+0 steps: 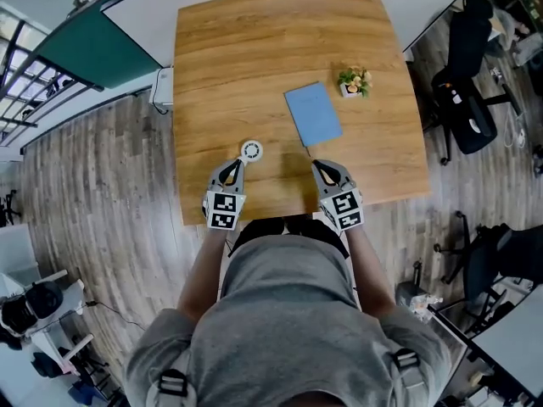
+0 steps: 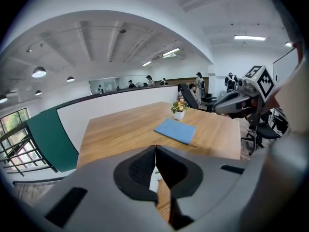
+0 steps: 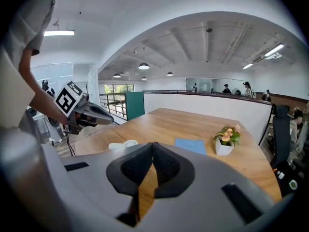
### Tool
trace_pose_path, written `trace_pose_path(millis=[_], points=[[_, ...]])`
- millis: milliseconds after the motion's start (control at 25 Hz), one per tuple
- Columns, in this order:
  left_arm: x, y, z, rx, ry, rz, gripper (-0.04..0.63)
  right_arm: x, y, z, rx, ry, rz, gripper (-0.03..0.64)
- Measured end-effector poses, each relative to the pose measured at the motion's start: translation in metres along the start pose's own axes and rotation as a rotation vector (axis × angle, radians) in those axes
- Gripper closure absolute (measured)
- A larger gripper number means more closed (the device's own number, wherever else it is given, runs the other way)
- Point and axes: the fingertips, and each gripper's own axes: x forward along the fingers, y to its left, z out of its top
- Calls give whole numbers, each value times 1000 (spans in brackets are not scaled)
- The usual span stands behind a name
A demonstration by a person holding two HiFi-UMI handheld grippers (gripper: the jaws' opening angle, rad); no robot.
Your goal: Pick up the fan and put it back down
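Observation:
A small white round fan [image 1: 251,151] lies on the wooden table [image 1: 254,49] near its front edge. My left gripper [image 1: 238,163] hovers just in front of the fan, a little to its left, shut with nothing between its fingers. In the left gripper view the pads meet and only a white sliver of the fan [image 2: 153,180] shows behind them. My right gripper [image 1: 316,164] hangs over the front edge to the right, also shut and holding nothing. The right gripper view shows the fan [image 3: 123,145] on the table to the left, below the left gripper [image 3: 104,117].
A blue notebook [image 1: 313,114] lies at the table's middle right, with a small potted plant [image 1: 354,81] beyond it. Black office chairs [image 1: 465,100] stand to the right of the table. A white-topped partition [image 1: 127,19] runs behind it.

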Motion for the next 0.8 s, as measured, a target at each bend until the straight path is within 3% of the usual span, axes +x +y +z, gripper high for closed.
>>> trace_pose_path(millis=[800], points=[[-49, -76, 8, -48, -20, 33, 577, -46, -16, -17, -63, -40, 88, 615]])
